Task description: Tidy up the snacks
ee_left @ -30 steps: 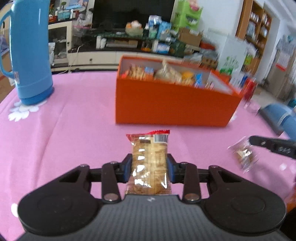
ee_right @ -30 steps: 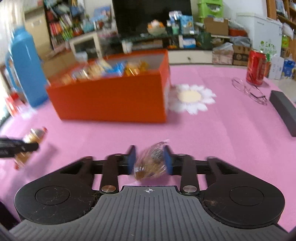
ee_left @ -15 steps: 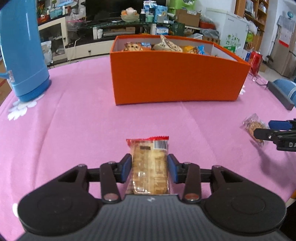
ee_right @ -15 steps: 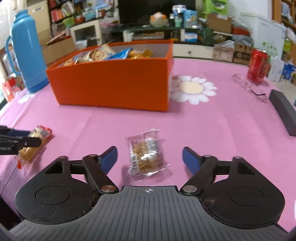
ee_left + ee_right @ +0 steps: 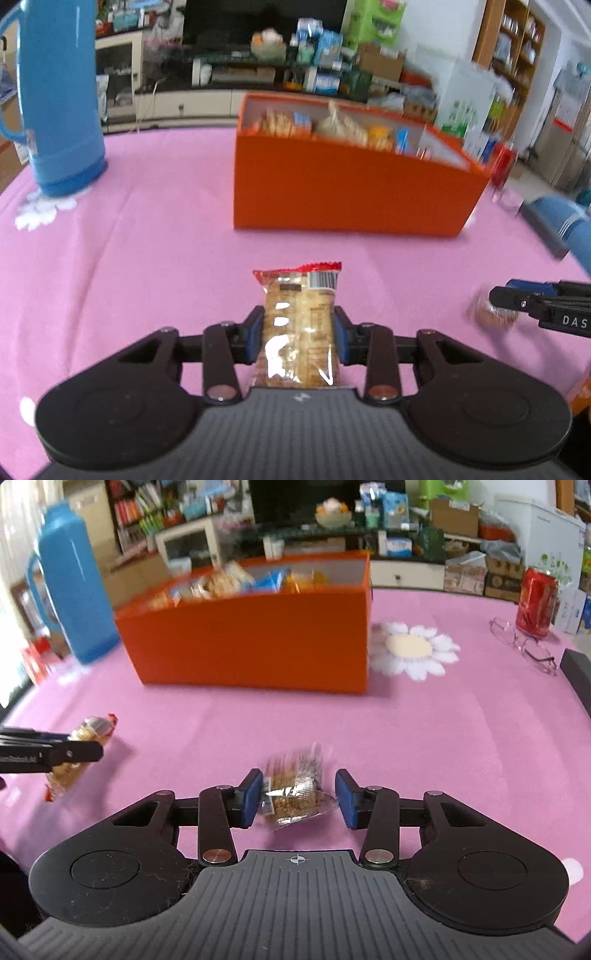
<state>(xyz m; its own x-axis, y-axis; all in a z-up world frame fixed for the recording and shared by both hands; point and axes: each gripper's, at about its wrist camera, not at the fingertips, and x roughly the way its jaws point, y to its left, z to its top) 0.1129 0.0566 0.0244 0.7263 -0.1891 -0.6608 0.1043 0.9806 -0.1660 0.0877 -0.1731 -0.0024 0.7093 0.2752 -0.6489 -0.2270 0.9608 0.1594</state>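
Observation:
My left gripper [image 5: 298, 334] is shut on a long cracker packet [image 5: 299, 325] with a red end, held above the pink tablecloth; it also shows in the right wrist view [image 5: 79, 755]. My right gripper [image 5: 300, 797] has its jaws close around a small clear snack packet [image 5: 293, 788]; the right pad stands a little apart from the wrapper. That packet shows blurred in the left wrist view [image 5: 491, 312]. The orange box [image 5: 351, 188] holding several snacks stands ahead on the table, and shows in the right wrist view [image 5: 255, 642].
A blue thermos [image 5: 59, 96] stands at the far left of the table. A red can [image 5: 535, 600] and glasses [image 5: 524, 644] lie at the right, with a dark block [image 5: 576, 675] at the right edge. A white daisy print [image 5: 413, 650] lies beside the box.
My right gripper opened and dropped the small packet onto the cloth, and its jaws have now closed back in around it. My left gripper keeps its cracker packet.

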